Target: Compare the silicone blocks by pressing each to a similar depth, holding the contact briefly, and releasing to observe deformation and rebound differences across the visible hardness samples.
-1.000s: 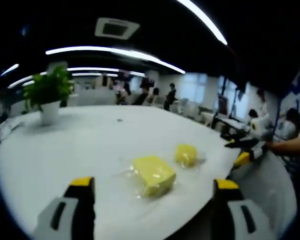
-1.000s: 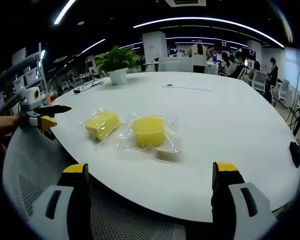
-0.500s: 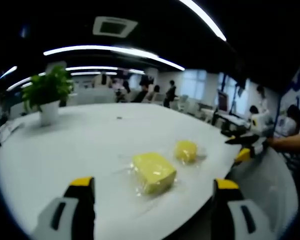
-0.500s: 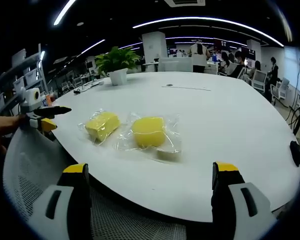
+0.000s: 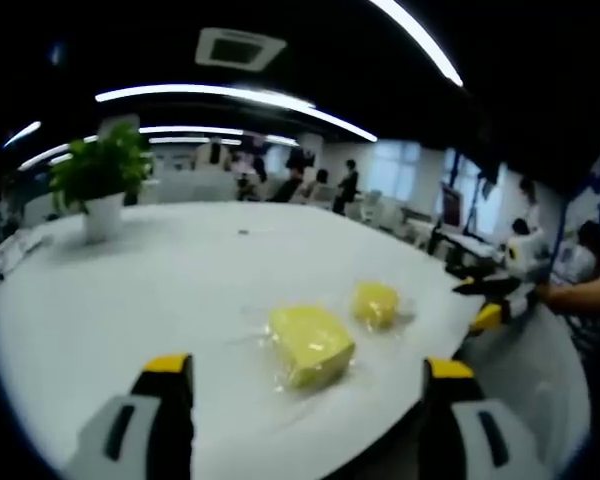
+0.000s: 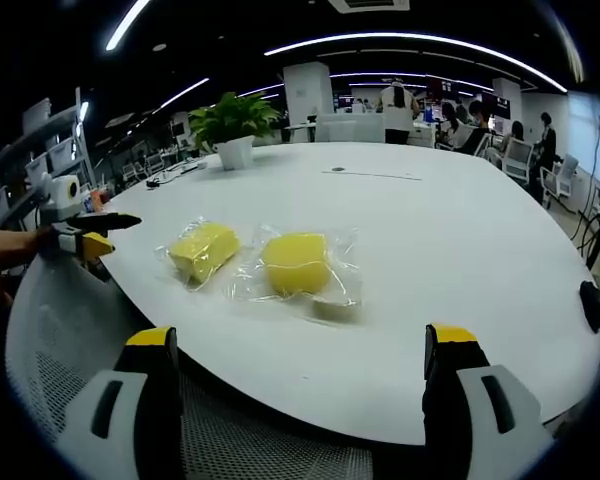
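Note:
Two yellow silicone blocks in clear plastic wrap lie near the edge of a white table [image 6: 460,240]. In the right gripper view the squarer block [image 6: 297,264] is centre, the flatter block [image 6: 204,248] to its left. In the left gripper view one block [image 5: 310,345] lies close ahead, the other block [image 5: 376,303] farther right. My left gripper [image 5: 305,400] is open, short of the near block. My right gripper [image 6: 305,370] is open, back from the table edge. The left gripper [image 6: 85,235] appears at the far left, the right gripper [image 5: 495,300] at the far right; each is held by a hand.
A potted plant [image 6: 235,125] in a white pot stands on the table's far side; the same plant [image 5: 100,180] shows at the left. A mesh chair back [image 6: 270,440] sits below the right gripper. People and desks fill the office background.
The left gripper view has shifted slightly, so the blocks sit a little lower and to the right. The right gripper view is practically unchanged.

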A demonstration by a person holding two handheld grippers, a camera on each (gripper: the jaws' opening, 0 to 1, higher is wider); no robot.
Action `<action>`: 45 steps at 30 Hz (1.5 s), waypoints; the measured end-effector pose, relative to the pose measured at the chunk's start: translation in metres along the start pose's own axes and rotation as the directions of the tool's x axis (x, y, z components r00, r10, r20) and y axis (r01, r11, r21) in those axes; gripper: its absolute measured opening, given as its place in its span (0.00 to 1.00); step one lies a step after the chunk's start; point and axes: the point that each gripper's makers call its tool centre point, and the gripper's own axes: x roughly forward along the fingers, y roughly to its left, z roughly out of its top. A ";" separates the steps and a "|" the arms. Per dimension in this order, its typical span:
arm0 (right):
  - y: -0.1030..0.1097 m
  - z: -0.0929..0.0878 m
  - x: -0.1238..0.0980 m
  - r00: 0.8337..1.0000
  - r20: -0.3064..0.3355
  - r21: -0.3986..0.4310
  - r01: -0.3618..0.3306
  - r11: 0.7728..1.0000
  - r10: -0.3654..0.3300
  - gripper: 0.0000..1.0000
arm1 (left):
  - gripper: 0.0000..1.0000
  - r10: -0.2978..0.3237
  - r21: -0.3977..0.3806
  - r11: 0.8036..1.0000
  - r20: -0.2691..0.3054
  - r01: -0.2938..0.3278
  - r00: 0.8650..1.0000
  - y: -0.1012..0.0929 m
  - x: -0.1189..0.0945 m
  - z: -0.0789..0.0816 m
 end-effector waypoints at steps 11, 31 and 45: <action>0.001 -0.001 0.000 1.000 -0.006 0.005 -0.004 1.000 0.004 0.96 | 0.85 -0.057 -0.001 0.998 0.006 0.057 0.998 -0.010 0.007 0.032; 0.001 0.001 0.000 1.000 0.008 0.004 -0.009 1.000 0.009 0.95 | 0.61 -0.123 -0.005 0.992 -0.084 0.123 0.989 -0.037 0.047 0.033; 0.001 0.002 0.000 1.000 0.016 0.010 -0.010 1.000 0.009 0.94 | 0.61 -0.163 -0.073 0.985 -0.086 0.157 0.983 -0.059 0.078 0.034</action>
